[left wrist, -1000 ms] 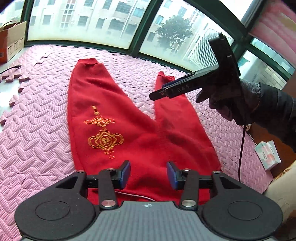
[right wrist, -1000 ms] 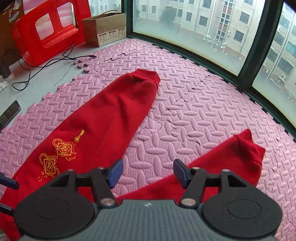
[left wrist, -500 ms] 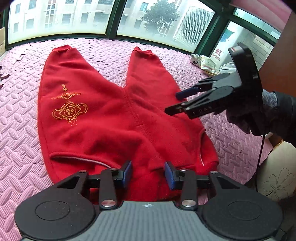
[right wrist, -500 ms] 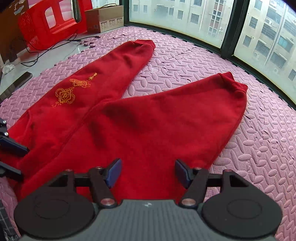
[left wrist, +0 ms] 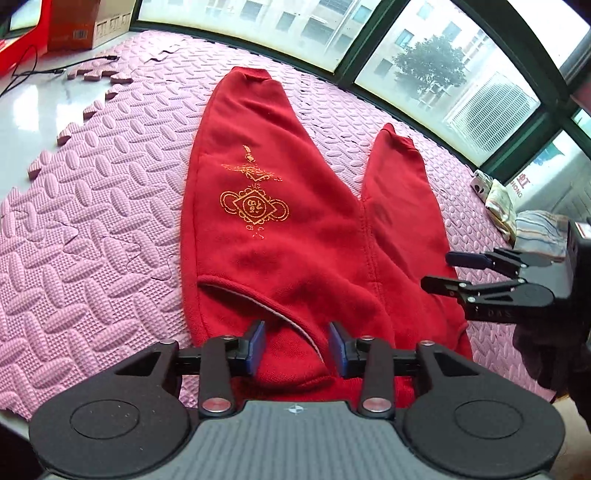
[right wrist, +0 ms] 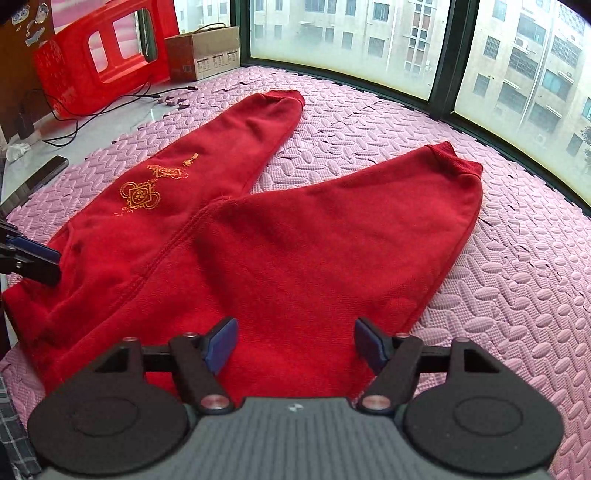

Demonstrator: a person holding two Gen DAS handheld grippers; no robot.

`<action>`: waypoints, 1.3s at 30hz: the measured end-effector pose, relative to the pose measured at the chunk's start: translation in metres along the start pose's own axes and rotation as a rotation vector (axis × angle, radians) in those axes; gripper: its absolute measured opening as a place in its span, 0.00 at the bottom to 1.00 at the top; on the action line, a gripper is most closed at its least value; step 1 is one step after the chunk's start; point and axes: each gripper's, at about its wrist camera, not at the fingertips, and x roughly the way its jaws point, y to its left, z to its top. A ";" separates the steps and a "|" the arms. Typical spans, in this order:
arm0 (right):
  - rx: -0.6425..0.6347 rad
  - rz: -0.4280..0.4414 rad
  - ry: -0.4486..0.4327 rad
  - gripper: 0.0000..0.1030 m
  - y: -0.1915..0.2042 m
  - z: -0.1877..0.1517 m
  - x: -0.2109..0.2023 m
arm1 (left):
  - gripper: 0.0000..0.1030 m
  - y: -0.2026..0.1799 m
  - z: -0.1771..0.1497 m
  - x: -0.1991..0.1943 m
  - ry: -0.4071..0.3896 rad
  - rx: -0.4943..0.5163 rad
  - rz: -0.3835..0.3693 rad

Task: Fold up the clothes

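A pink foam mat [left wrist: 110,206] fills most of both views, its bare edge tiles at the upper left of the left wrist view. Red trousers [left wrist: 288,236] lie flat on it, spread through the middle of each frame, waist toward the bottom and the two legs fanning apart toward the windows [right wrist: 340,33] along the top. A gold knot emblem [left wrist: 253,206] sits on the leg at centre-left of the left view; in the right view it shows at left of centre [right wrist: 142,194].

A red plastic stool [right wrist: 99,62] and a cardboard box [right wrist: 203,55] stand in the upper left of the right view, off the mat.

The left tongs [left wrist: 297,349] sit at the bottom centre of their own frame, fingers moderately apart, directly over the waistband with a pocket opening between them; whether the pads touch cloth cannot be told. The right tongs [right wrist: 295,343] sit at the bottom centre of their frame, fingers wide, over the waist end of the other leg, holding nothing. In the left view they appear at the right edge [left wrist: 439,271], beside the trousers' right hip.
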 end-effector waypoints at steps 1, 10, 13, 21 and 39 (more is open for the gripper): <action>-0.001 0.007 -0.010 0.71 0.004 -0.001 -0.004 | 0.37 0.002 0.001 0.001 -0.003 -0.014 -0.007; -0.007 0.091 -0.051 0.72 0.041 -0.018 -0.024 | 0.08 0.008 -0.002 -0.004 -0.040 -0.035 -0.010; -0.037 0.049 -0.005 0.73 0.049 -0.033 -0.022 | 0.08 0.014 -0.002 -0.014 -0.053 -0.056 -0.017; -0.010 0.042 -0.054 0.74 0.050 -0.031 -0.039 | 0.09 0.017 -0.002 -0.017 -0.032 -0.038 -0.019; 0.107 0.018 -0.084 0.74 0.024 -0.032 -0.042 | 0.46 -0.033 -0.020 -0.033 -0.042 0.293 -0.044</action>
